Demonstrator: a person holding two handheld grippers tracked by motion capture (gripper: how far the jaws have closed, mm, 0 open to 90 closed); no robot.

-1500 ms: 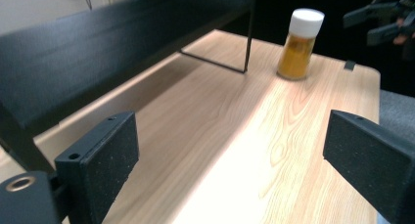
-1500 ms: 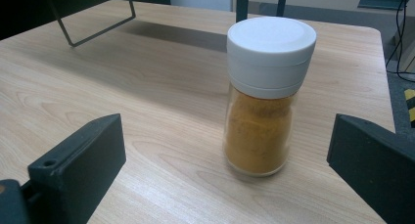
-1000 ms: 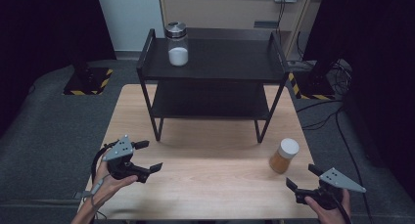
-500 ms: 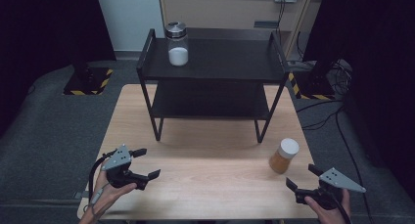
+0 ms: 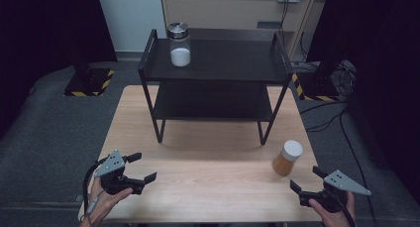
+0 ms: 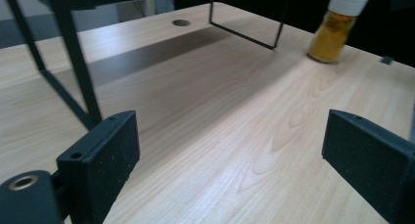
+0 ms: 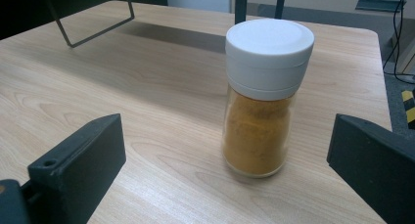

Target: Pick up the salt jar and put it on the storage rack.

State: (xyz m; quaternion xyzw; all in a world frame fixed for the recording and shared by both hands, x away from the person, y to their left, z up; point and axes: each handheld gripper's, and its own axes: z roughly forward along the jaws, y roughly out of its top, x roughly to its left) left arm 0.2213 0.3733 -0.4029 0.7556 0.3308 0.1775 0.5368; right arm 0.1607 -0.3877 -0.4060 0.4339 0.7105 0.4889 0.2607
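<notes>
Glass jar of orange-yellow powder with white screw lid standing upright at lower right of the table, right gripper waiting spread-jawed just beside it, left gripper, jaws gaping, having dropped lower left.

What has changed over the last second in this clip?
The left gripper drew back toward the table's near edge, jaws open and empty. The right gripper stayed open just short of the orange spice jar; that jar and the white-filled jar on the rack did not move.

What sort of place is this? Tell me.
Probably a lab or recording room: a wooden table with a black rack on grey carpet, dark curtains around, cables at the wall.
</notes>
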